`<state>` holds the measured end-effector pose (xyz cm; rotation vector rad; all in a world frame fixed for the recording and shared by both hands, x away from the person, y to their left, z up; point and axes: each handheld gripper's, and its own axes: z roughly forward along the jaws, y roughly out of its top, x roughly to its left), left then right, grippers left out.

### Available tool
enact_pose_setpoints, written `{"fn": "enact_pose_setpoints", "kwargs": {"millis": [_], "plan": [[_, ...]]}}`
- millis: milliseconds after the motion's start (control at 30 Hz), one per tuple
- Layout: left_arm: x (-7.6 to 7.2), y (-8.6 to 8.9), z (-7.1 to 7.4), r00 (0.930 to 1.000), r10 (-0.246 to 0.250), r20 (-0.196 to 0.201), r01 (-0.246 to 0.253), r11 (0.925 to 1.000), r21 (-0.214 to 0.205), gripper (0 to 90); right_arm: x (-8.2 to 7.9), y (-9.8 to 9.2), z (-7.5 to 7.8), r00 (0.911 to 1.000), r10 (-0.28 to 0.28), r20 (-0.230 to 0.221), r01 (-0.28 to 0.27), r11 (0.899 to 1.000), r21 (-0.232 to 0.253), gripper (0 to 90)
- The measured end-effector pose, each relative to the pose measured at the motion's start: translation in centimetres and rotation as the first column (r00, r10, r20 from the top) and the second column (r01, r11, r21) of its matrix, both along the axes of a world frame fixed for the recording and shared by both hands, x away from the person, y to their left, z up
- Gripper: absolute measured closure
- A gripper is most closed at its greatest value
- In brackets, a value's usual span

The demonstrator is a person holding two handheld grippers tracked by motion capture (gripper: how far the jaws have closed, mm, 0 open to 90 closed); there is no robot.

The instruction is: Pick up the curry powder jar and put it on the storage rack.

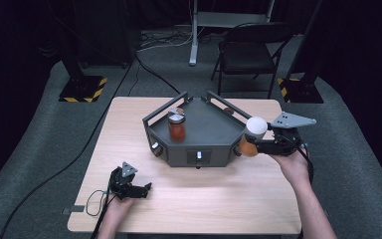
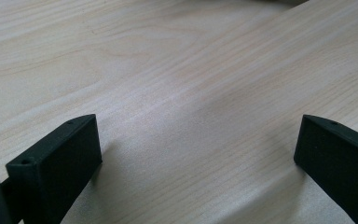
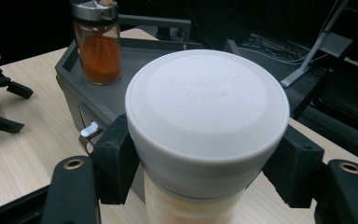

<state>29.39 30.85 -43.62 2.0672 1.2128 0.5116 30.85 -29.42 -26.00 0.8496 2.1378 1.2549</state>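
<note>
On my left, the left gripper (image 1: pixel 129 186) sits low at the near edge of the wooden table (image 1: pixel 204 199), held by the person's left hand (image 1: pixel 114 209), its cable looping off beside it. Through its own camera I see the two black jaws standing wide apart, with nothing between them but bare pale wood grain. Moving toward the centre, the dark grey tray (image 1: pixel 214 129) stands on the far half of the table, a raised, angular piece with rails along its back corners and small knobs on its front face. On its left part a spice jar (image 1: pixel 176 127) of reddish powder stands upright with a metal cap; the right gripper view shows the same spice jar (image 3: pixel 97 44) at the tray's corner. Behind the jar lies a small round thing I can't make out well, perhaps a lid. Further right, the right gripper (image 1: pixel 256 145) is held at the tray's right side by the person's right hand (image 1: pixel 291 167), and its jaws are clamped on the white-capped jar (image 1: pixel 254 134), just below the cap. In its own view the white-capped jar (image 3: pixel 207 121) stands upright between the pads, pale orange contents showing under the broad white lid, clear of the table surface and just beside the tray's wall.
</note>
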Motion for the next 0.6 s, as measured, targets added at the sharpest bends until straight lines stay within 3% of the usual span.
{"fn": "enact_pose_setpoints", "kwargs": {"millis": [600], "plan": [[0.0,0.0,0.0,1.0000,-0.002,0.000,0.002,1.0000,0.000,0.3,1.5,2.2,2.0,0.9996,0.000,0.028,0.000,1.000,-0.001,33.0]]}}
